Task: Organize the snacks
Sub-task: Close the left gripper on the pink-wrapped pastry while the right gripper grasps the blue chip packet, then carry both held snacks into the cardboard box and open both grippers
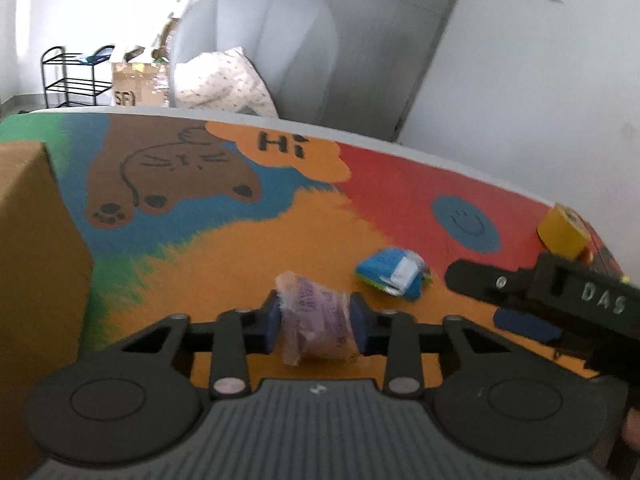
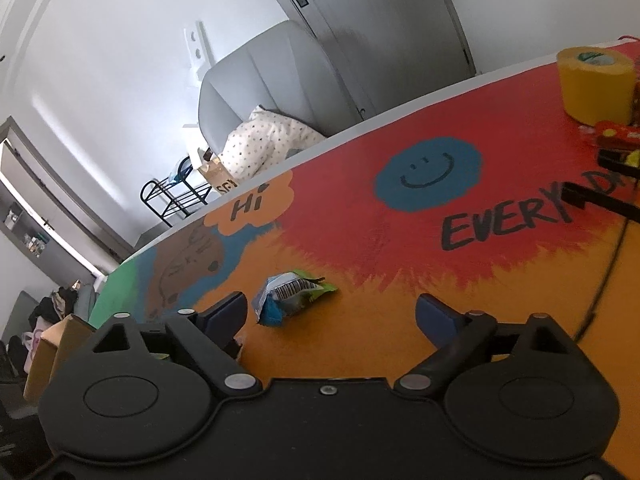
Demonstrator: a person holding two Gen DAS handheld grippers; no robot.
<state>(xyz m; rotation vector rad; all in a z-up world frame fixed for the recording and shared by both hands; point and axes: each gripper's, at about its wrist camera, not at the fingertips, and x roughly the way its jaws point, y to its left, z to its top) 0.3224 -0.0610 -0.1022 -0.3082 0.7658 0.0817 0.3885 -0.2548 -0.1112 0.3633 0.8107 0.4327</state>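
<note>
Crinkled clear-wrapped purple snack packet (image 1: 316, 318) sits pinched between left gripper (image 1: 316, 320) jaws.

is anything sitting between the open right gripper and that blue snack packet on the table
Nothing visible does. The blue snack packet lies just ahead of the open right gripper, nearer its left finger, with only bare painted table between them.
</note>
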